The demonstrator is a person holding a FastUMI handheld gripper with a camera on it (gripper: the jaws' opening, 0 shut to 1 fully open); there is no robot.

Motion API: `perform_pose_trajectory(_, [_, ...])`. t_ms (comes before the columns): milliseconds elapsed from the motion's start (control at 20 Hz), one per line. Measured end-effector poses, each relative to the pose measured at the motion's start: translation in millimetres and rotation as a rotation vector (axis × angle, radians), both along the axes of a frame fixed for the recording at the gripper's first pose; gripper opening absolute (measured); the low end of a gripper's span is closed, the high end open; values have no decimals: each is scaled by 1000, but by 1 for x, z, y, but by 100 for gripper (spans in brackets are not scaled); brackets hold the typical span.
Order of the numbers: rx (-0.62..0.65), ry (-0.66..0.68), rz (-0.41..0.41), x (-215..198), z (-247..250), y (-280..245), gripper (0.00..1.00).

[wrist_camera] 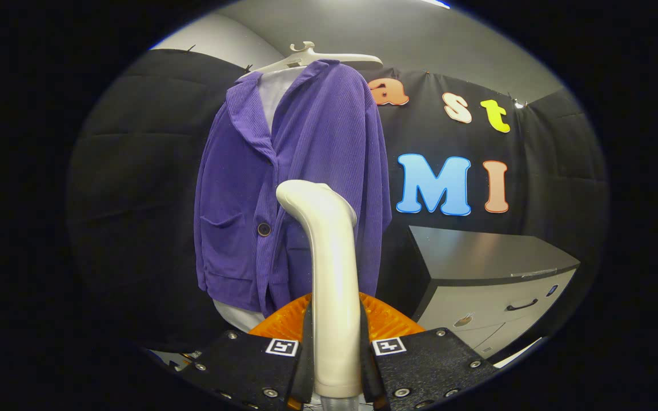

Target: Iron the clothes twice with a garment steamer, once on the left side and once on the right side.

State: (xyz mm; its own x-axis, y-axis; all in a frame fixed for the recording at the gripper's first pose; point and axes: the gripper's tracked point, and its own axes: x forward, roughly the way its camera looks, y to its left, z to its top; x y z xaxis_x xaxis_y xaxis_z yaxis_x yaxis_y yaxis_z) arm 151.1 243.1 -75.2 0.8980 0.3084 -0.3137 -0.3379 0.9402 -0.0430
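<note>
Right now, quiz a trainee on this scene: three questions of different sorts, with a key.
1. True or false: the tool is shut on the steamer.
2. The purple jacket hangs from: A) a hook on the cabinet B) a white hanger C) a chair.
3. Fill in: the steamer's head sits in front of the jacket, just beside its dark ____.

Key: 1 true; 2 B; 3 button.

Steamer handle [333,285] stood between fingers [305,365], both pressing it. Jacket [306,171] hung on hanger [317,57] beyond, 12 o'clock. Cabinet [489,274] sat at 2 o'clock.
</note>
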Motion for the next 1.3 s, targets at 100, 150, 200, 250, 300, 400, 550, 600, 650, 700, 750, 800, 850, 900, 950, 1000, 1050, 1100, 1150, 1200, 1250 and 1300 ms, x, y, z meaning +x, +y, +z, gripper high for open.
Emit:
perform_pose_trajectory(100, [-5,13,-1,-7,-9,-1,33])
perform_pose_trajectory(150, [-5,23,-1,-12,-16,-1,33])
perform_pose_trajectory(200, [-8,32,0,-16,-22,-1,33])
perform_pose_trajectory(250, [-15,43,2,-19,-28,0,33])
perform_pose_trajectory(300, [-22,54,5,-24,-35,1,33])
perform_pose_trajectory(400, [-39,76,14,-33,-50,3,33])
perform_pose_trajectory(550, [-60,113,24,-45,-76,6,33])
perform_pose_trajectory(600, [-65,130,26,-50,-86,5,33])
perform_pose_trajectory(650, [-72,151,27,-55,-97,5,33])
perform_pose_trajectory(700, [-79,167,30,-60,-110,3,33])
perform_pose_trajectory(750, [-82,184,31,-65,-120,2,33])
perform_pose_trajectory(800, [-84,203,32,-69,-131,2,33])
perform_pose_trajectory(850, [-85,217,31,-73,-139,3,33])
perform_pose_trajectory(900, [-83,228,28,-76,-144,2,33])
perform_pose_trajectory(950, [-73,227,24,-79,-145,1,33])
perform_pose_trajectory(1000, [-59,219,22,-81,-142,3,33])
perform_pose_trajectory(1050, [-44,203,25,-83,-135,4,33])
perform_pose_trajectory(1100, [-27,179,26,-82,-124,7,33])
perform_pose_trajectory(1150, [-11,152,26,-78,-111,7,33])
perform_pose_trajectory(1200, [11,124,26,-76,-97,10,33])
perform_pose_trajectory(1250, [32,96,27,-72,-79,13,33])
perform_pose_trajectory(1300, [50,63,30,-68,-60,16,33])
